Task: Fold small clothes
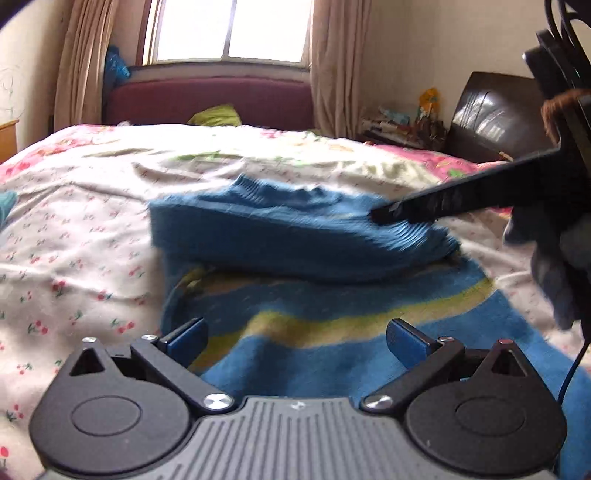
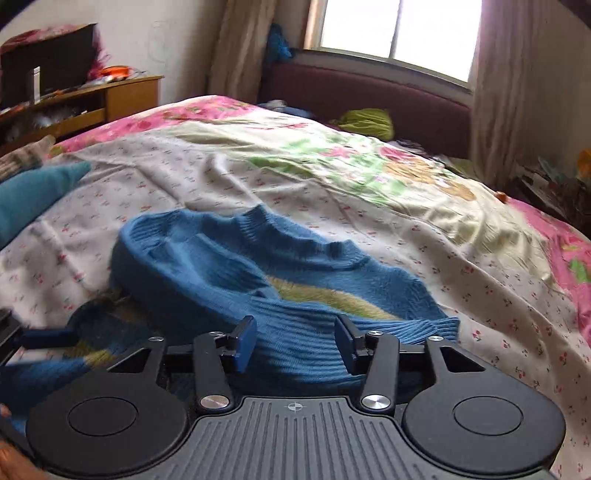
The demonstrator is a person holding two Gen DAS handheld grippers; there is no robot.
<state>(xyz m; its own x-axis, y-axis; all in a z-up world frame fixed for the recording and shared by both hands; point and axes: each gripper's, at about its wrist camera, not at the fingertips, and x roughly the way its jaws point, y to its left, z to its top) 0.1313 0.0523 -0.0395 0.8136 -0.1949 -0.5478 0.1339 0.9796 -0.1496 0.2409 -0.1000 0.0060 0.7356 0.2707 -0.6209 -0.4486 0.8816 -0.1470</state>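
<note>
Nearest the left wrist camera, the left gripper point(image 1: 295, 343) stands wide open with nothing between its blue pads, hovering just above the striped lower part of the sweater point(image 1: 280, 236), a small blue knit with a yellow-green band. In the right wrist view the right gripper point(image 2: 295, 343) is partly open; the ribbed blue edge of the knit lies between its fingers, but the pads do not appear to press on it, so I judge it holds nothing. The sweater lies on the bed point(image 1: 74, 229), on a white sheet printed with small cherries, roughly in the middle of the near half. Its upper part, with the neckline, is turned over onto the body, and a ribbed cuff or hem lies across it, so one fold looks made, perhaps a sleeve too. The bundle is loose and lumpy, though; by my reading, smoothing and at least one more fold remain before it counts as done. A teal cloth point(image 2: 33, 195) at the left edge of the bed may be another garment waiting. Farther off are a green cloth point(image 2: 367, 122) by the dark red headboard point(image 1: 207, 99), and the window point(image 1: 229, 29). No brand, label or legible writing shows anywhere.
</note>
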